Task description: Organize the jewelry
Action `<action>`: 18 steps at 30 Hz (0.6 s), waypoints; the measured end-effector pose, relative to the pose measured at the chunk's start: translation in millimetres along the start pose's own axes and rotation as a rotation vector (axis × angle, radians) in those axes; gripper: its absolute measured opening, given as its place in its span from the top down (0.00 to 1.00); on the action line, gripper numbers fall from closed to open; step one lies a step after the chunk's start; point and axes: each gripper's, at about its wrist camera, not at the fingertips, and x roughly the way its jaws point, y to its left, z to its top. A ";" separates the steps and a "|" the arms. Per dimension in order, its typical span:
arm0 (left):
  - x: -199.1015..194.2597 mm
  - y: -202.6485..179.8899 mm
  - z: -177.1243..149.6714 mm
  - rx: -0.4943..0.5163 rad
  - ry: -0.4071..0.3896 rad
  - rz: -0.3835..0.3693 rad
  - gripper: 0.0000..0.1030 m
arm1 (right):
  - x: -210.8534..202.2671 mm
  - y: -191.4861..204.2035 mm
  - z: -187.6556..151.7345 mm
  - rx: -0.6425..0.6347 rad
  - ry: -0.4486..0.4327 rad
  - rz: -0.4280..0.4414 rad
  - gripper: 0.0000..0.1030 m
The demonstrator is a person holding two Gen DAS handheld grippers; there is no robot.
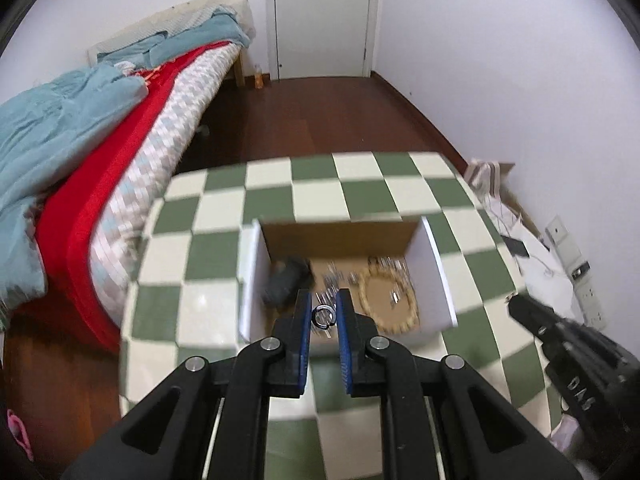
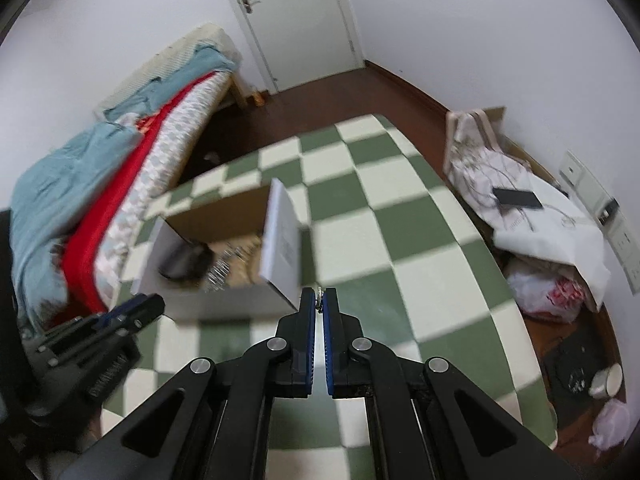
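Left tongs (image 1: 324,316) clamp a ring (image 1: 323,315) above the box (image 1: 436,268); right tongs (image 2: 319,300) pinch a small white piece (image 2: 319,295).

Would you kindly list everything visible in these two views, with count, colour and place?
Box: one, white walls, cardboard floor, open, on the tablecloth.
Tablecloth: one, green and cream checks, covering the table.
Ring: one, silver, between the left gripper's pads, above the box.
Beaded necklace: one, tan, on the box floor, right side.
Dark pouch: one, black-grey, box's left side; blurred.
Small silver pieces: several, box floor; count unclear.
Bed: one, red, blue and patterned bedding, left of the table.
Door: one, white, far wall.
Phone: one, black, on white bags right of the table.
Left hand-held gripper: black, blue pads, holding the ring.
Right hand-held gripper: black, blue pads, pinching something small and pale.
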 end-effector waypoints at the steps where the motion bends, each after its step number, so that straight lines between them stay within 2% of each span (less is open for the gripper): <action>1: 0.8 3.3 7.4 -0.006 0.000 0.000 0.91 | 1.1 5.3 6.3 -0.007 0.000 0.012 0.97; 4: 10.9 11.5 26.5 -0.017 0.015 -0.005 0.91 | 12.8 20.9 26.0 -0.028 0.012 0.040 0.97; 8: 33.7 19.5 40.9 -0.026 0.065 -0.019 0.90 | 40.3 34.7 45.7 -0.030 0.069 0.079 0.97; 15: 59.5 34.5 49.9 -0.083 0.139 -0.020 0.84 | 96.2 41.8 71.0 0.002 0.231 0.139 0.96; 16: 60.1 36.1 50.5 -0.088 0.138 -0.012 0.77 | 102.2 40.7 73.5 0.013 0.256 0.144 0.96; 17: 60.3 37.1 50.9 -0.092 0.137 -0.008 0.64 | 105.7 39.4 74.8 0.019 0.270 0.148 0.96; 18: 59.8 38.3 51.0 -0.095 0.133 -0.006 0.55 | 108.2 37.9 76.7 0.027 0.279 0.153 0.95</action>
